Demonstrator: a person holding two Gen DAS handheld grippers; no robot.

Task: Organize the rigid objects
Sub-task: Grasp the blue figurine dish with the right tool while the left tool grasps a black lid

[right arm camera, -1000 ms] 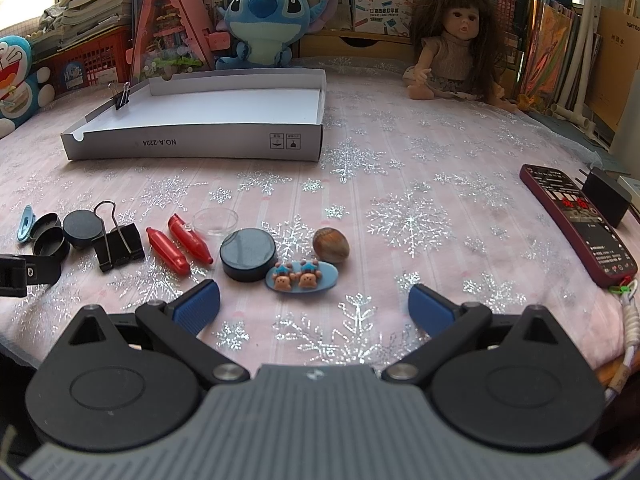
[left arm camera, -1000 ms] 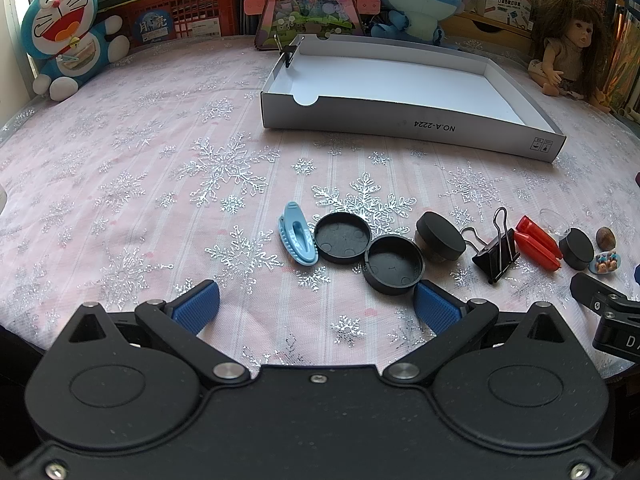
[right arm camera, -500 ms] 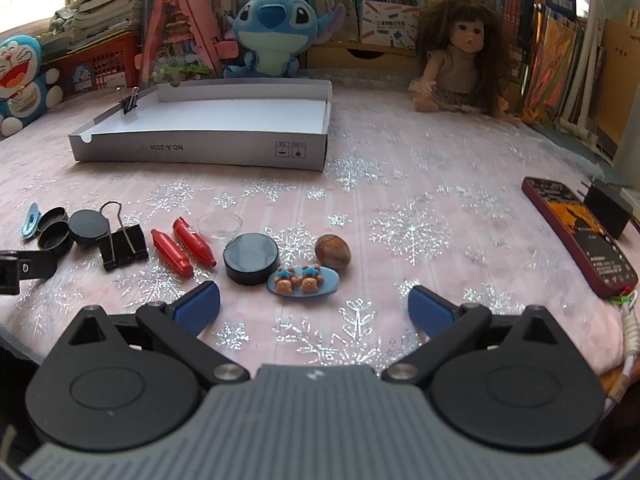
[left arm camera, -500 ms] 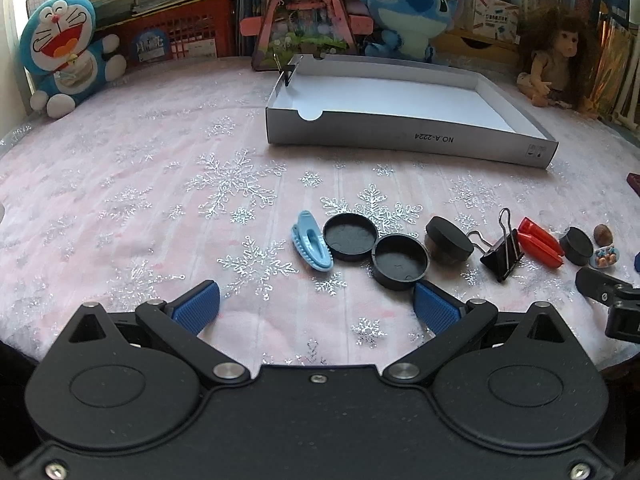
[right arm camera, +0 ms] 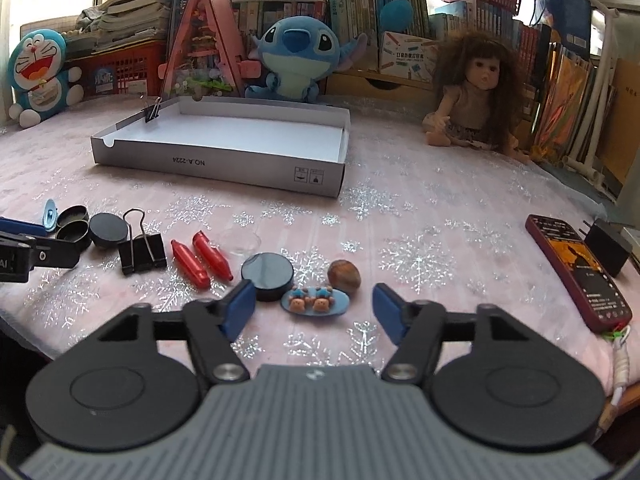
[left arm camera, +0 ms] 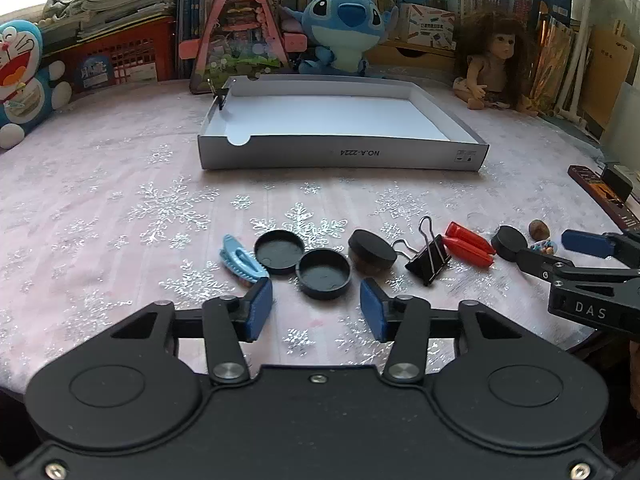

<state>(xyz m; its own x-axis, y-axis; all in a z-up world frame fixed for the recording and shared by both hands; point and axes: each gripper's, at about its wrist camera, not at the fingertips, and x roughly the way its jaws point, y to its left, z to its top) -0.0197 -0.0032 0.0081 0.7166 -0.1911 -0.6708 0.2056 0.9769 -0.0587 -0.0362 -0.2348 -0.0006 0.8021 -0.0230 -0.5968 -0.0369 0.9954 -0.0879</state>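
A row of small objects lies on the pink snowflake tablecloth: a blue clip (left arm camera: 239,259), two black lids (left arm camera: 323,273), a black puck (left arm camera: 372,249), a black binder clip (left arm camera: 427,259), two red pieces (left arm camera: 468,243), another black puck (right arm camera: 267,271), a blue bear charm (right arm camera: 315,301) and a brown nut (right arm camera: 344,275). An empty white box (left arm camera: 332,120) stands behind them. My left gripper (left arm camera: 316,307) is open just in front of the near lid. My right gripper (right arm camera: 314,309) is open around the bear charm, holding nothing.
A small binder clip (right arm camera: 152,112) sits on the box's far left corner. A dark red remote (right arm camera: 576,268) and a black adapter (right arm camera: 608,246) lie at the right edge. Doraemon (left arm camera: 20,80), Stitch (left arm camera: 344,28) and a doll (left arm camera: 496,68) line the back.
Both grippers have narrowed their jaws but stay open. Both views have tilted up and moved slightly forward toward the row of objects.
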